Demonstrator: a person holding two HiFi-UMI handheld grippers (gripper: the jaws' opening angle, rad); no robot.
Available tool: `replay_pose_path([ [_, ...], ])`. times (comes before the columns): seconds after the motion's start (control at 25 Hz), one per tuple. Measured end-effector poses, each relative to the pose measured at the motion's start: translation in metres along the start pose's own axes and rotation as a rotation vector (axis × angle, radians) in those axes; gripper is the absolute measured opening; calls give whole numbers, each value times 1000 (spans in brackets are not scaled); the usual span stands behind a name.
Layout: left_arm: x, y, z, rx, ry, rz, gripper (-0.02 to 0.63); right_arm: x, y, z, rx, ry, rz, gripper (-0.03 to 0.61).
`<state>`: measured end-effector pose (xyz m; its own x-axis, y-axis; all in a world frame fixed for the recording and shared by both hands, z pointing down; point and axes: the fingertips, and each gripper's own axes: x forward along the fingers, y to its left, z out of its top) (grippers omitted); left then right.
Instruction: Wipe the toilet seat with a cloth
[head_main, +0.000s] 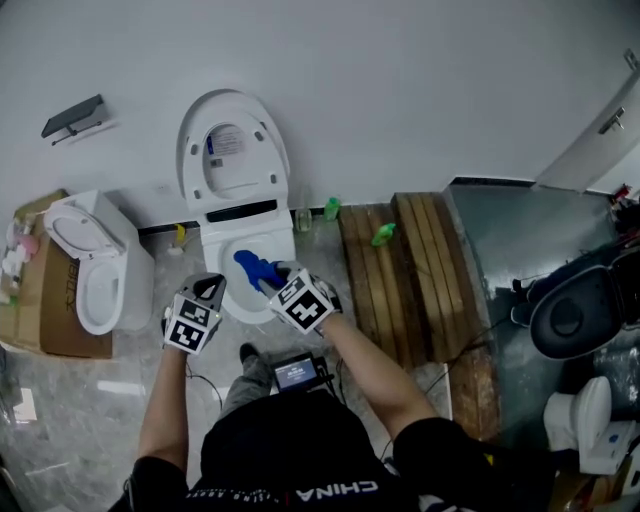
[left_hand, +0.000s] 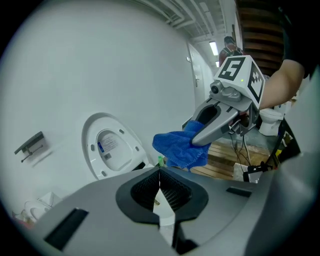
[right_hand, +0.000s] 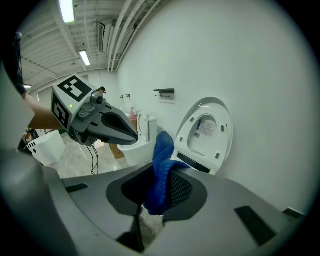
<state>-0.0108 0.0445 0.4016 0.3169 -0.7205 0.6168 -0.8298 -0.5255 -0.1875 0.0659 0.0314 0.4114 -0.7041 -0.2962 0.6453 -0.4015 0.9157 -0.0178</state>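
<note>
Blue cloth (right_hand: 160, 172), of a soft towel kind, is pinched in the right gripper (head_main: 278, 282). Its jaws are closed on the middle of the cloth, so that one fold stands up above them and the rest hangs down below. The left gripper (left_hand: 160, 189) has its jaws fully together and nothing is between them. It hangs just beside the right one, at the left side of the bowl.

Both grippers point down and forward at the toilet (head_main: 240, 215), which stands against the white wall. In the head view the cloth is over the front part of the bowl opening. I cannot tell from any view if it touches the porcelain, and in the two gripper views it seems to be in the air. The lid (head_main: 232, 148) is raised and leans on the wall. Whether the seat ring is lifted together with it, or lies down on the bowl, I cannot say with certainty.

A second toilet (head_main: 95, 265) stands at the left next to a cardboard box (head_main: 45, 320), and wooden planks (head_main: 400, 265) lie on the floor at the right.

As for the task, I judge it to be at the beginning. The cloth is taken and brought to the toilet, but no wiping contact shows and no part of the seat looks different from another. The wiping of the seat itself is probably all left to do. The empty left gripper could steady or lower the seat if this is needed.
</note>
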Motion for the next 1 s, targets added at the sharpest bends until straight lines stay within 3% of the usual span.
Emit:
replay_pose_path([
  [0.56,29,112,4,75,-61,-54,11,75,-32,76,30,-13,-111,69],
  [1.0,52,144,2,85,-67,-100,11,101,-49,85,93,-10,-164,69],
])
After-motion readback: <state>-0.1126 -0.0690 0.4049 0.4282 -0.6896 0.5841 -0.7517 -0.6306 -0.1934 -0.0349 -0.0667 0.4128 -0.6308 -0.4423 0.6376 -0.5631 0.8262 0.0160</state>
